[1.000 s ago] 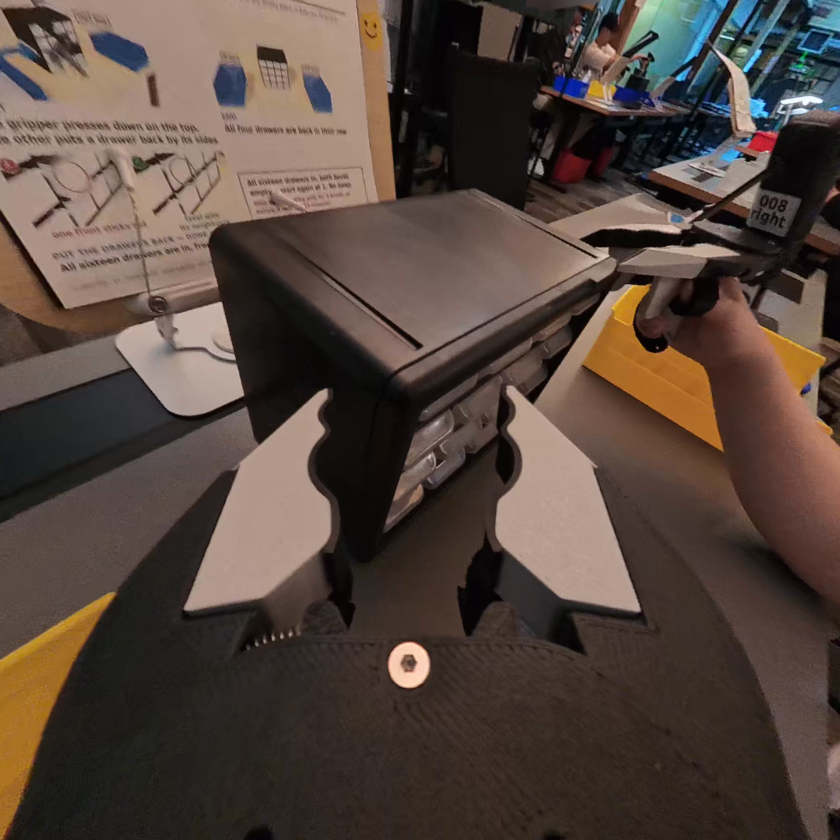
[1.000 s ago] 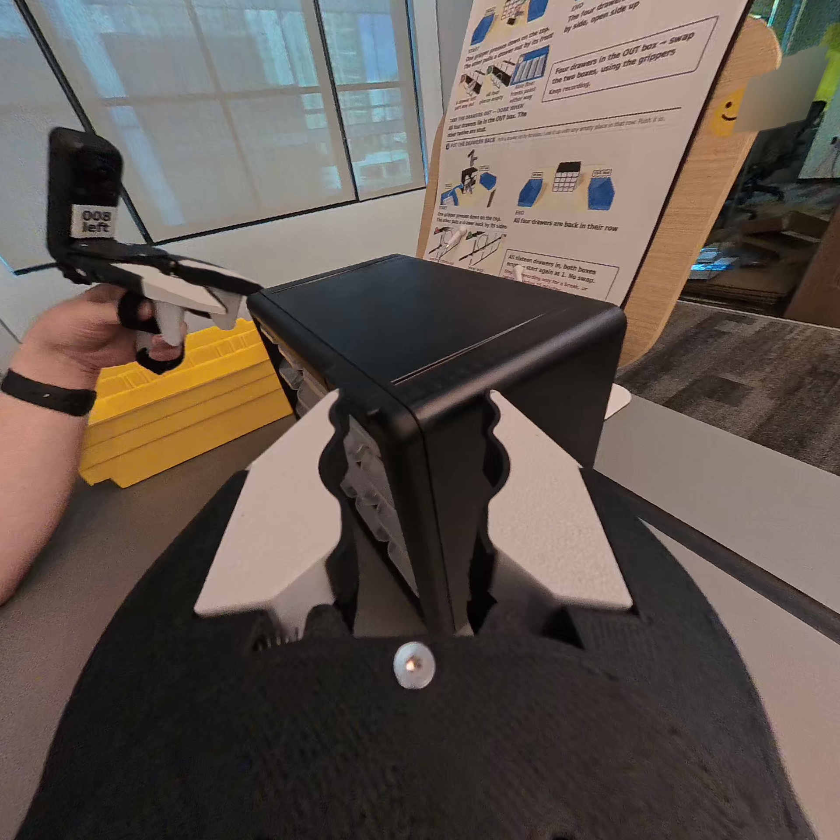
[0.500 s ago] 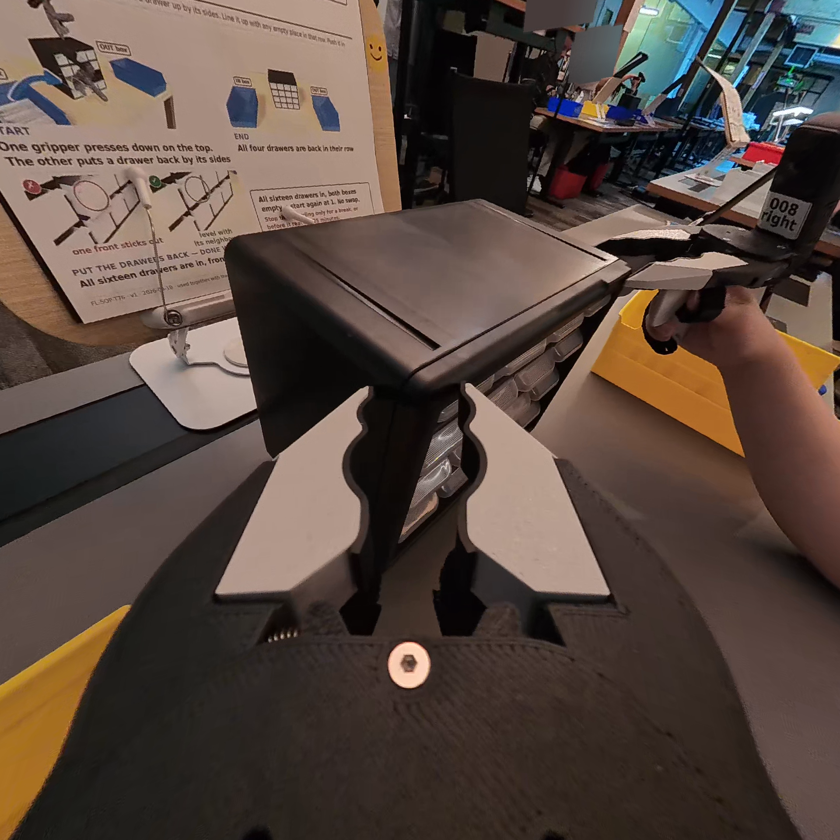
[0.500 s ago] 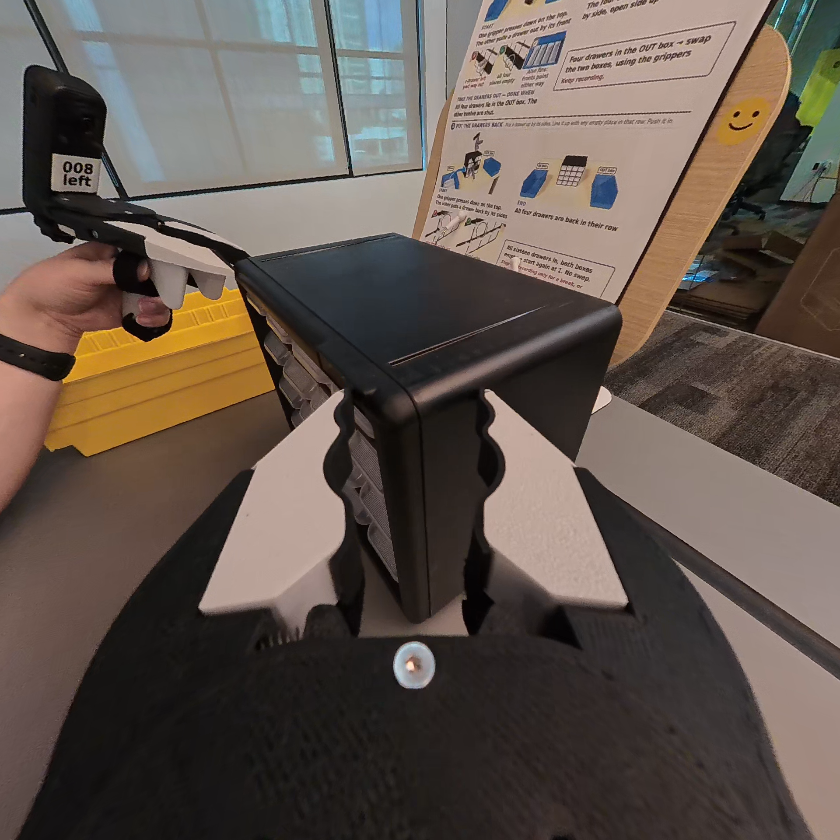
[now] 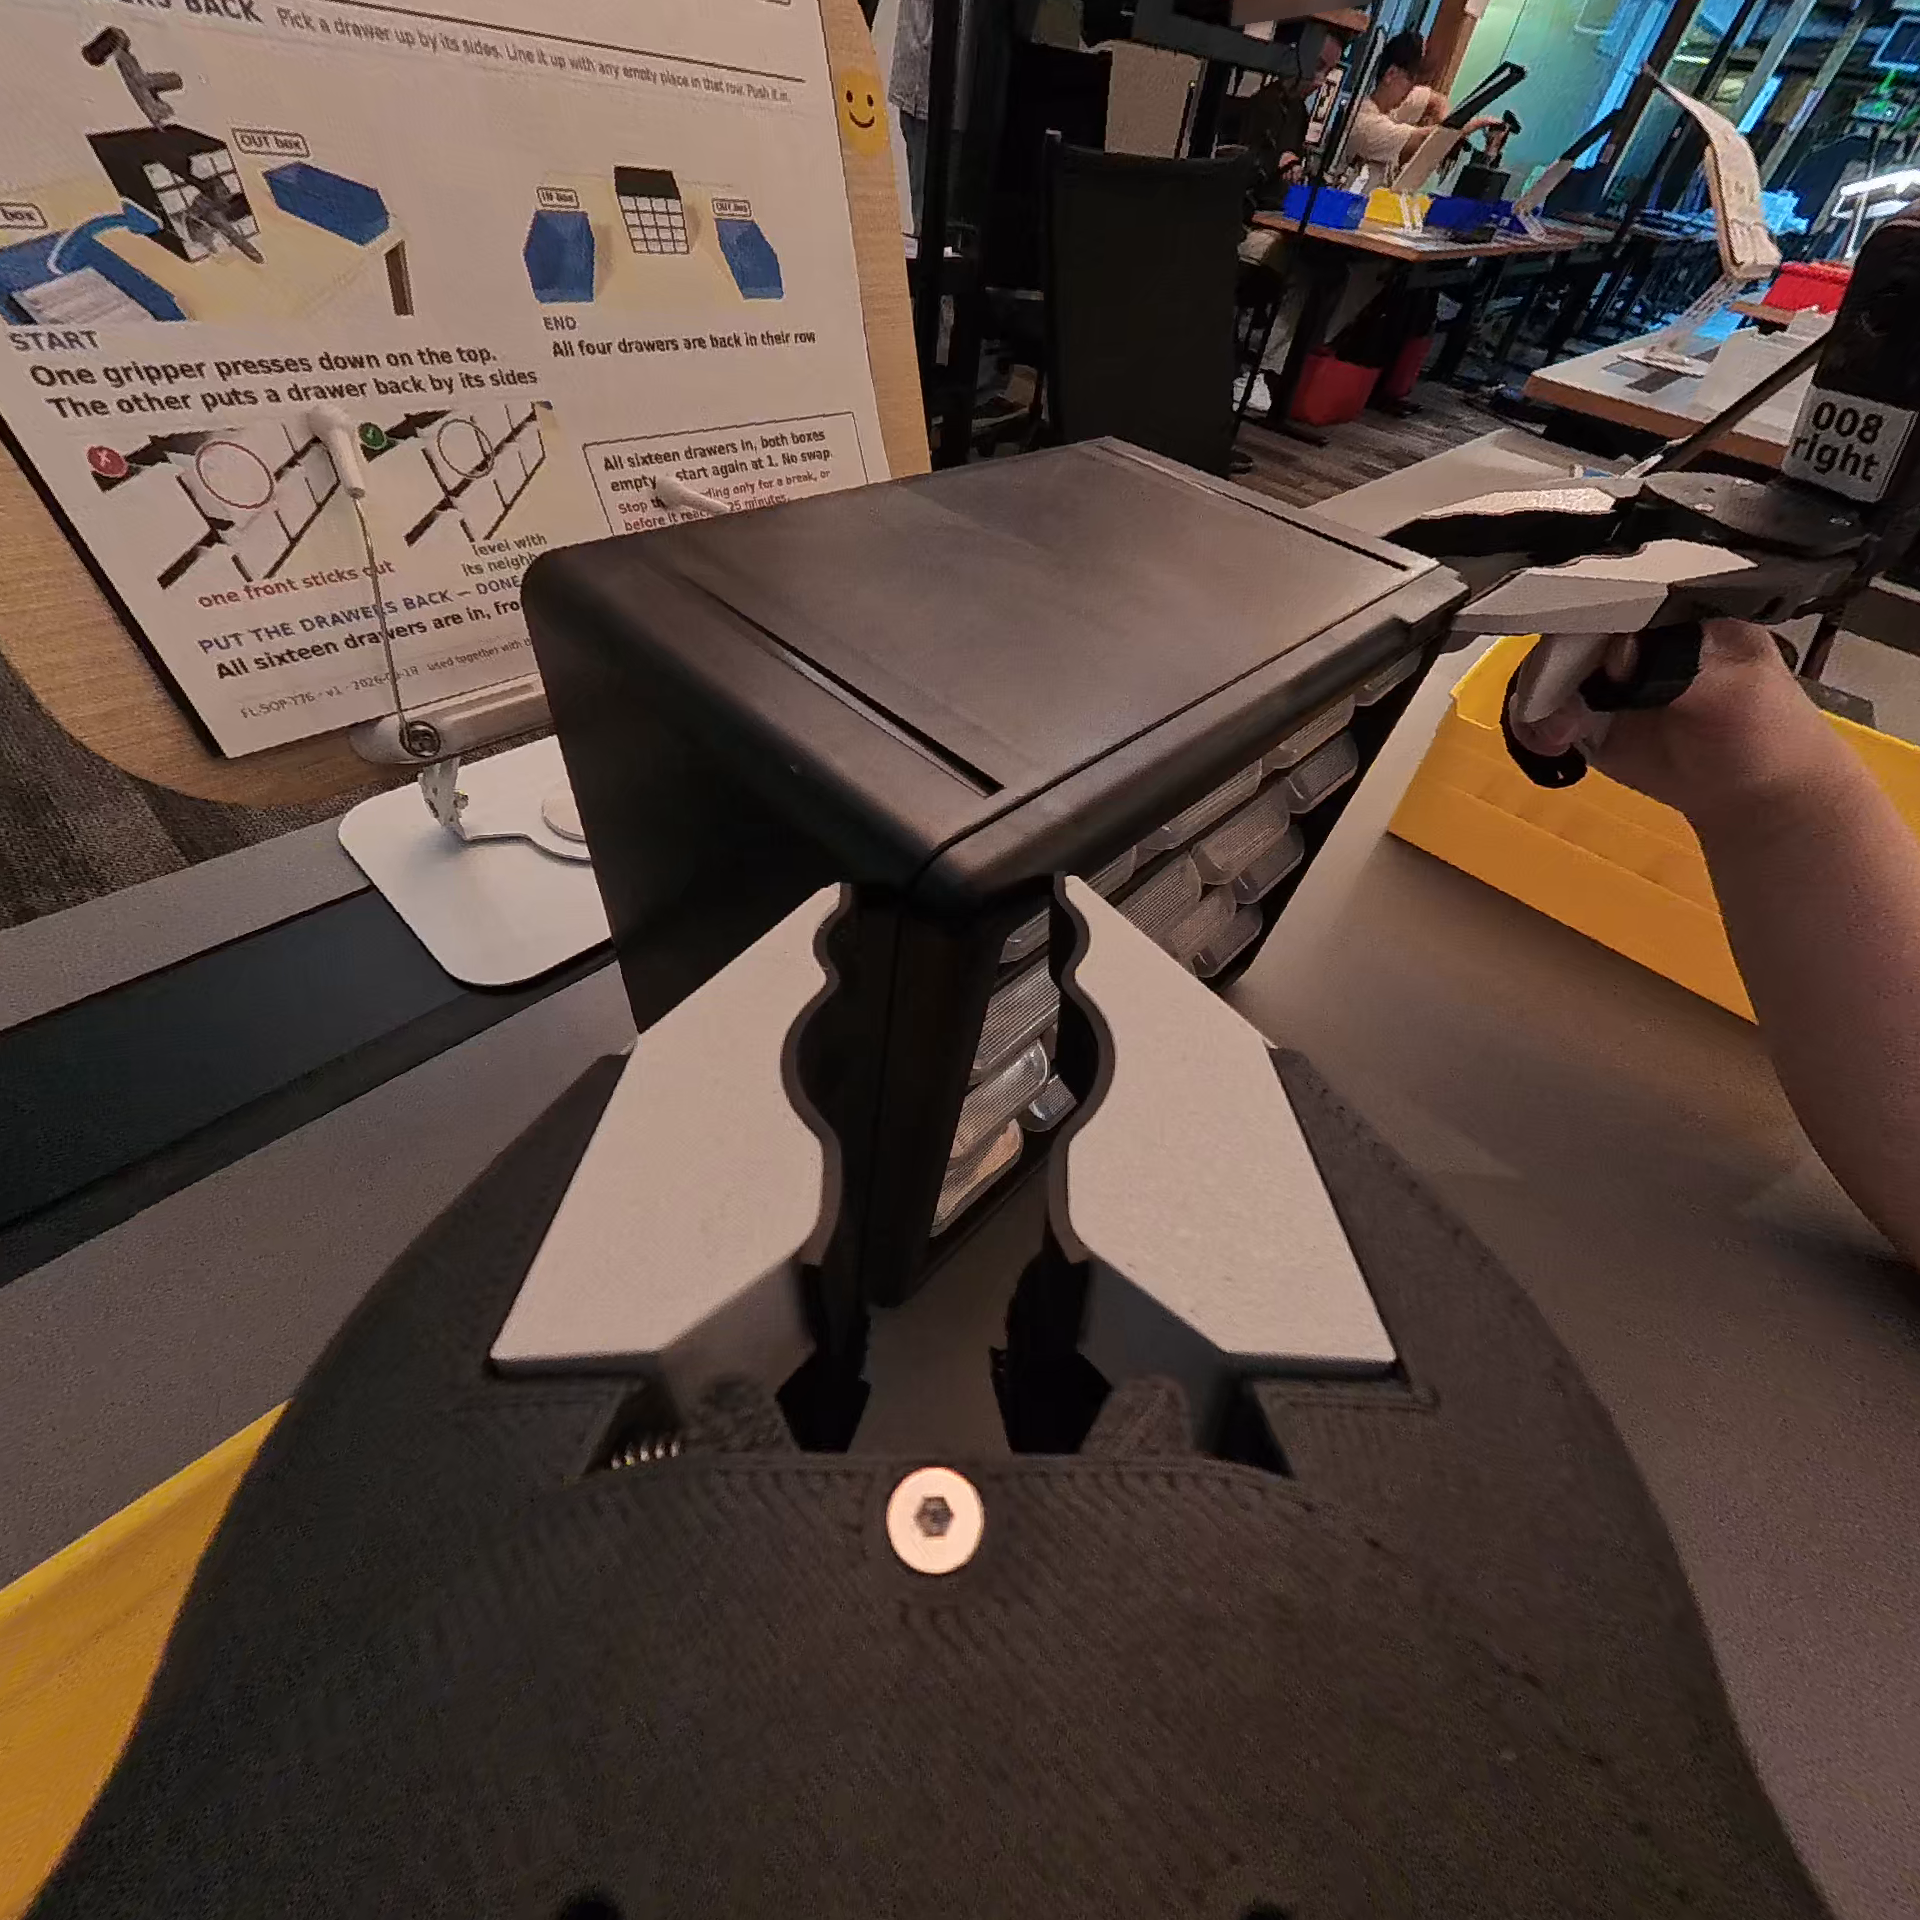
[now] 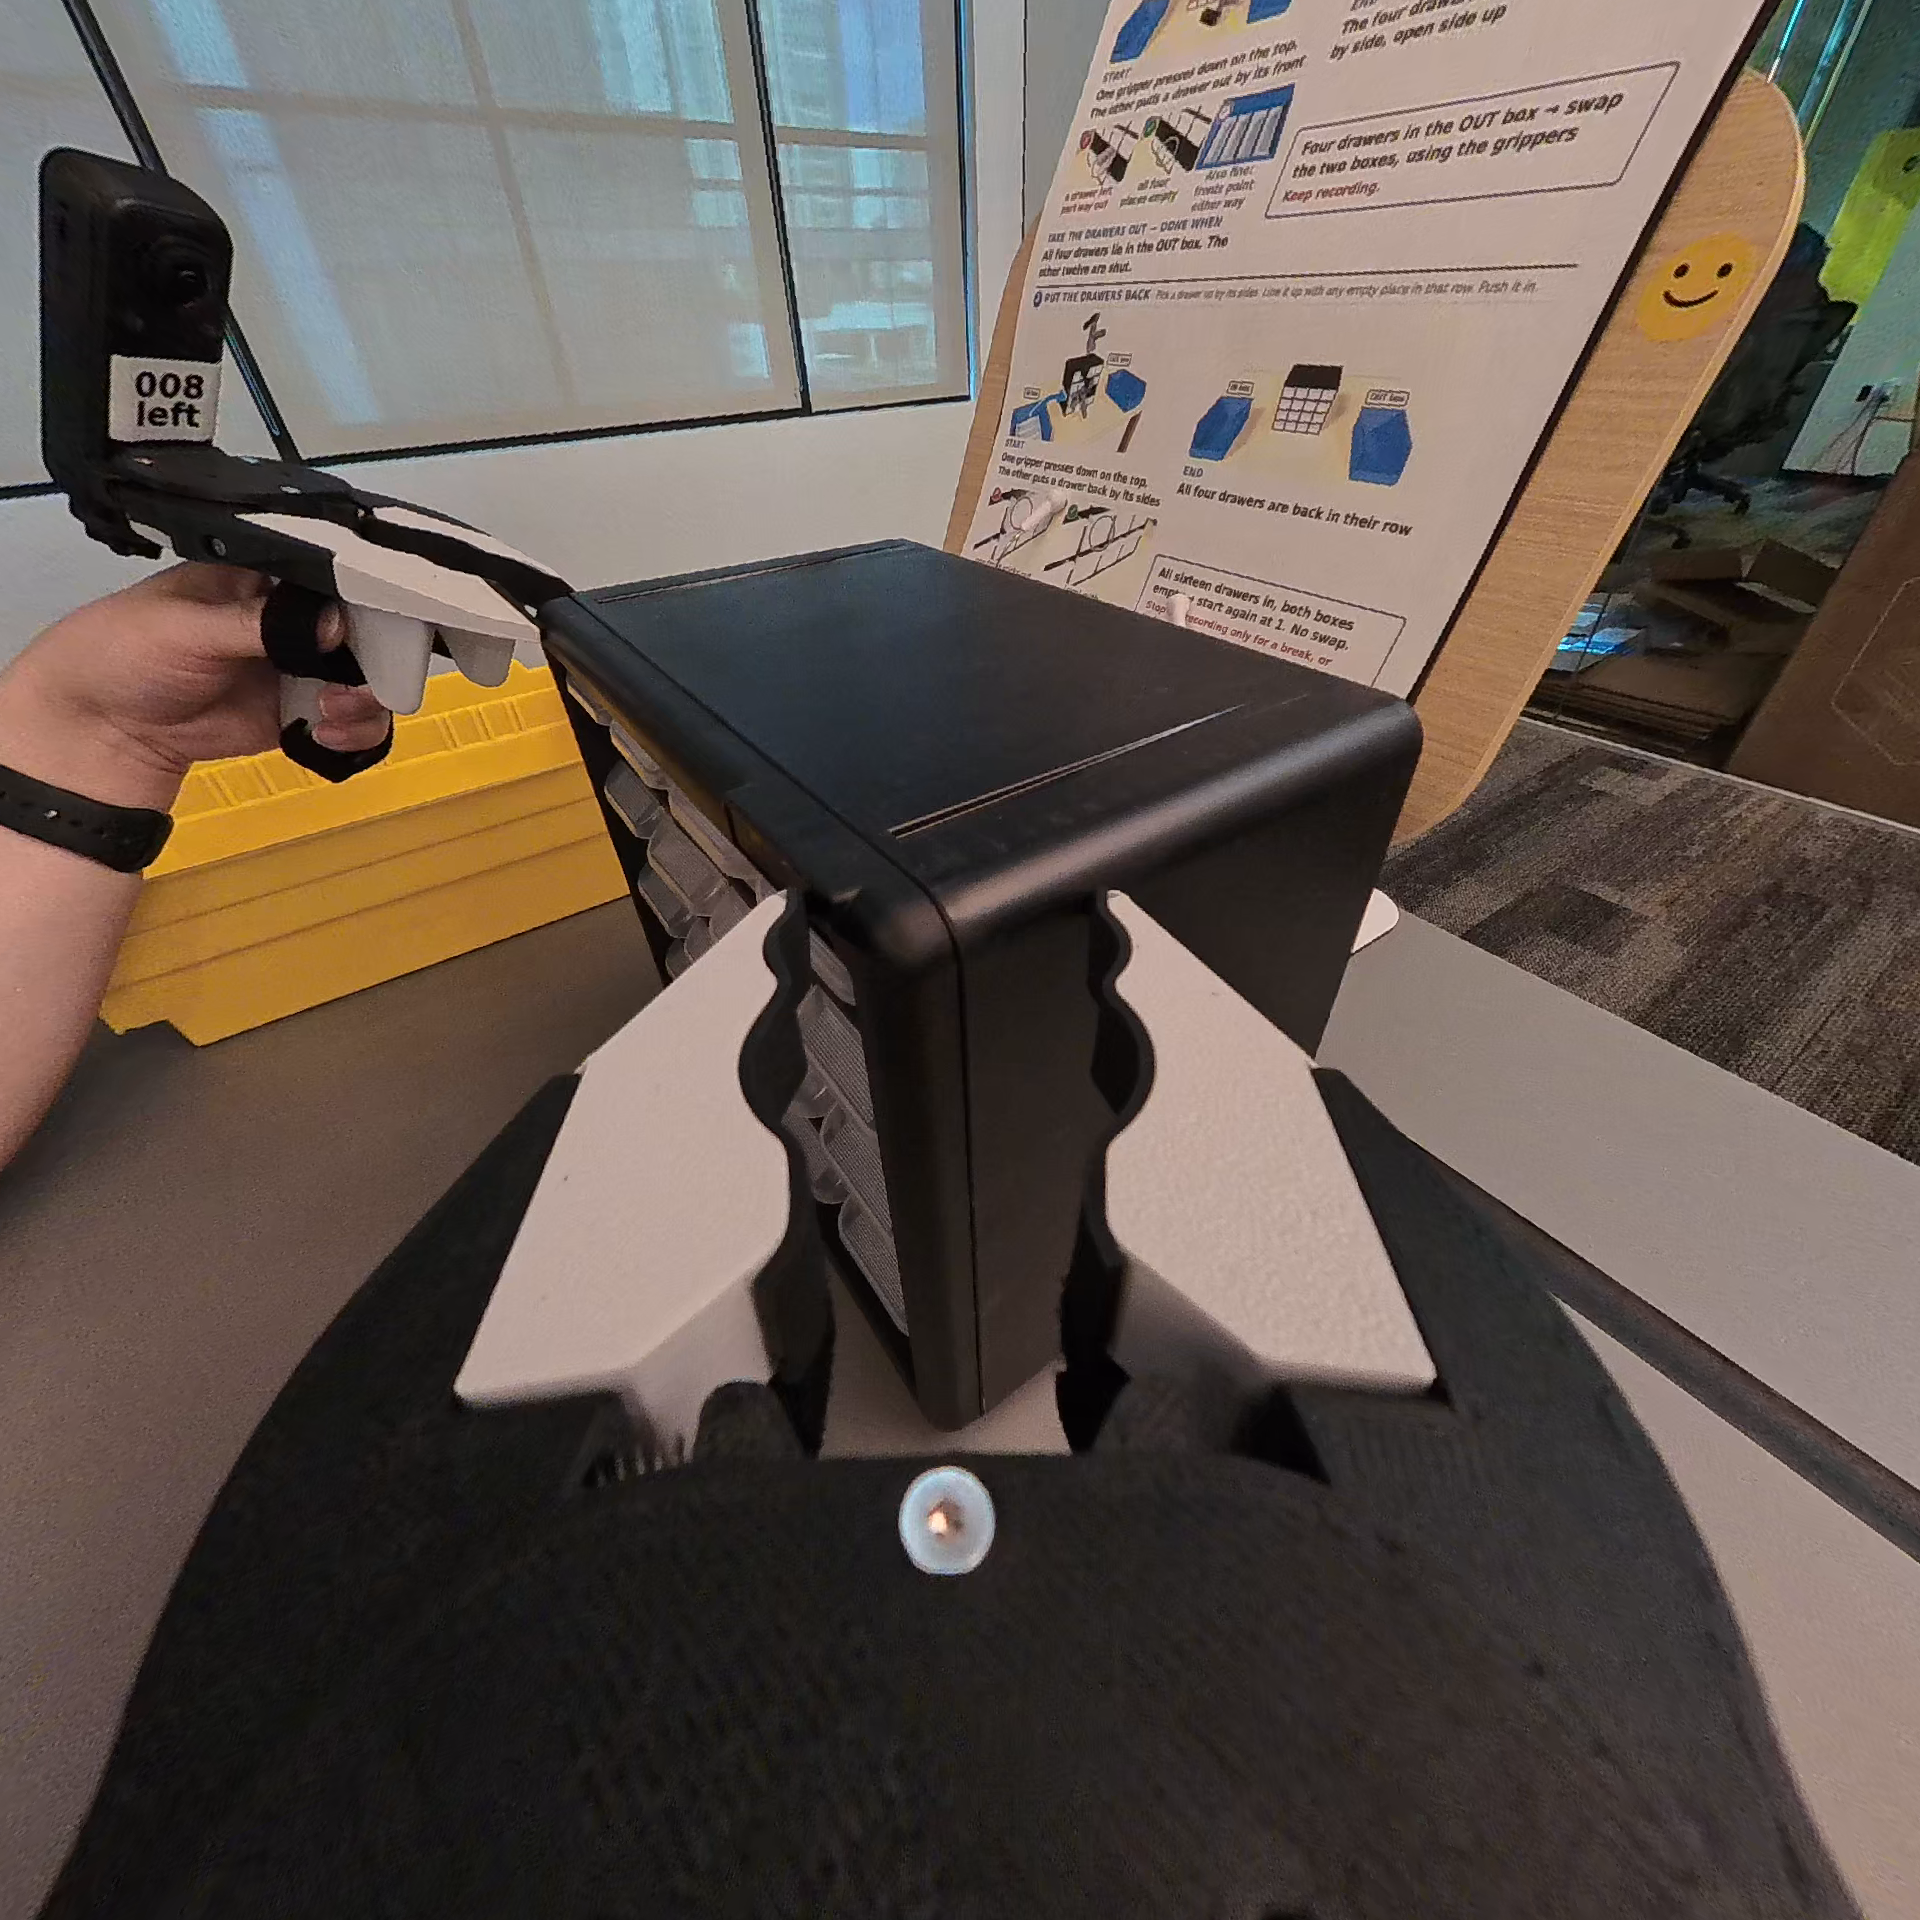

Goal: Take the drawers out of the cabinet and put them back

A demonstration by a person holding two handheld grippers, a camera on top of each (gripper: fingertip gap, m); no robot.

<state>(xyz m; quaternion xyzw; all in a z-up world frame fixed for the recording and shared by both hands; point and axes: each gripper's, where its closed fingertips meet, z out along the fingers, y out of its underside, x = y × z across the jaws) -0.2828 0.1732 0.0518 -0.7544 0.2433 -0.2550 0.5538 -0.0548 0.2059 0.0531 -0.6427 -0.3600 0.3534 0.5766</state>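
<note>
A black cabinet (image 5: 1039, 644) with several clear drawers (image 5: 1226, 842) in its front stands on the grey table. All the drawers that show sit in their slots. My left gripper (image 5: 948, 894) is shut on the cabinet's front left corner near the top. My right gripper (image 6: 948, 904) is shut on the cabinet's (image 6: 987, 707) front right corner near the top. The drawer fronts (image 6: 675, 862) show to the left of it. Each gripper also shows in the other's view, the right gripper (image 5: 1538, 592) and the left gripper (image 6: 457, 613), at the far top corner.
A yellow bin (image 5: 1621, 862) stands right of the cabinet, and another yellow bin (image 6: 343, 894) stands left of it, its edge showing in the left wrist view (image 5: 62, 1662). An instruction board (image 5: 416, 364) on a white stand base (image 5: 468, 894) stands behind the cabinet. The gap from one gripper's tips to the other's is roughly 25 centimeters.
My left gripper has closed from wide open onto the cabinet's corner and risen a little. My right gripper has stayed clamped on its corner.
</note>
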